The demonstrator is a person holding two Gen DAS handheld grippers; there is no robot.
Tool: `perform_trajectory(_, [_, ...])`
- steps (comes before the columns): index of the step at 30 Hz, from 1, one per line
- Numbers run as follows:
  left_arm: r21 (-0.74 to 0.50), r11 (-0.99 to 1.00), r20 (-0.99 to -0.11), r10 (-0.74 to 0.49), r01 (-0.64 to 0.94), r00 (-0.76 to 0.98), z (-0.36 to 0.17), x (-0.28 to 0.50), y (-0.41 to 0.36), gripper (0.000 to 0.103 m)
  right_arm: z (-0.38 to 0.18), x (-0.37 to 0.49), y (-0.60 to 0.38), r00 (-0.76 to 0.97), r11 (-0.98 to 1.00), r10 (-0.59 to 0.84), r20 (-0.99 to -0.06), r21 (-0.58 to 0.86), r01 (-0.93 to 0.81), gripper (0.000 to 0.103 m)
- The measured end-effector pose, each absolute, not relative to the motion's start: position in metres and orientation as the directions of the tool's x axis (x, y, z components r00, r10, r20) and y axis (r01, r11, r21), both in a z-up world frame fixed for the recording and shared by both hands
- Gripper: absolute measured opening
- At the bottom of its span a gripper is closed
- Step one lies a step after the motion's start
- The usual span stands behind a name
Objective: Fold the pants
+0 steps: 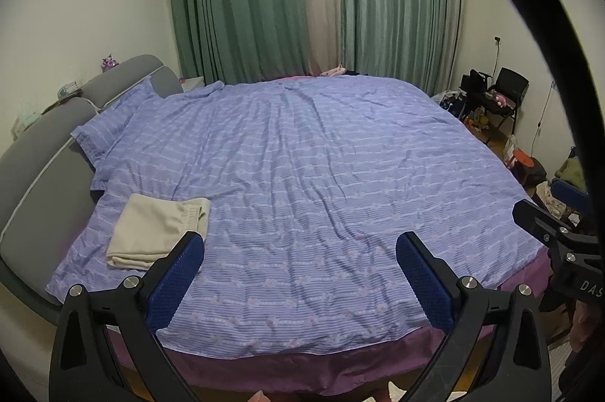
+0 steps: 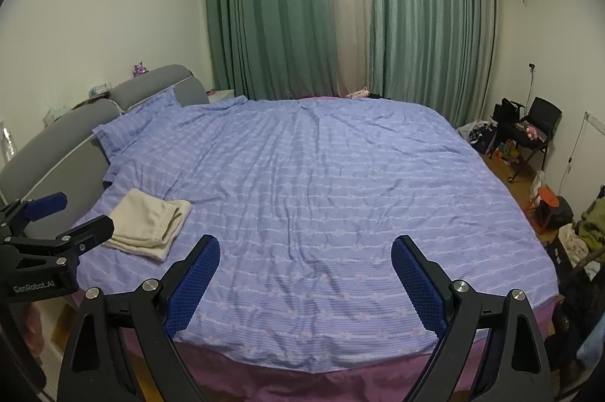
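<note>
Cream pants (image 1: 159, 230) lie folded into a small flat stack on the left side of the bed, near the grey headboard; they also show in the right wrist view (image 2: 149, 226). My left gripper (image 1: 300, 252) is open and empty, held above the near edge of the bed, to the right of the pants. My right gripper (image 2: 306, 256) is open and empty, also above the near bed edge. The left gripper shows at the left edge of the right wrist view (image 2: 64, 218), beside the pants and apart from them.
The bed has a blue-purple striped cover (image 1: 321, 175), a purple sheet (image 1: 302, 368) at the near edge and a grey headboard (image 1: 38, 156) on the left. Green curtains (image 2: 416, 24) hang behind. A chair (image 2: 537, 126), a red stool (image 2: 546, 201) and clutter fill the floor at right.
</note>
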State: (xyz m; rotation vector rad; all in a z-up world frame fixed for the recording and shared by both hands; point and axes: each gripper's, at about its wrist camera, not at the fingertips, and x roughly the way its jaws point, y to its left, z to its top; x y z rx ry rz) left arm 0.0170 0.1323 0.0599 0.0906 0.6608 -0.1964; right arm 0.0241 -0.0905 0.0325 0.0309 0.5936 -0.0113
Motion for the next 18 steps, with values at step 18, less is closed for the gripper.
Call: perform_trajectory(18, [0.031, 0.974, -0.600, -0.160, 0.223, 0.783, 0.063, 0.022, 0.119, 0.103, 0.037, 0.024, -0.109, 0.839, 0.999, -0.023, -0.544, 0.019, 0.040, 0.092])
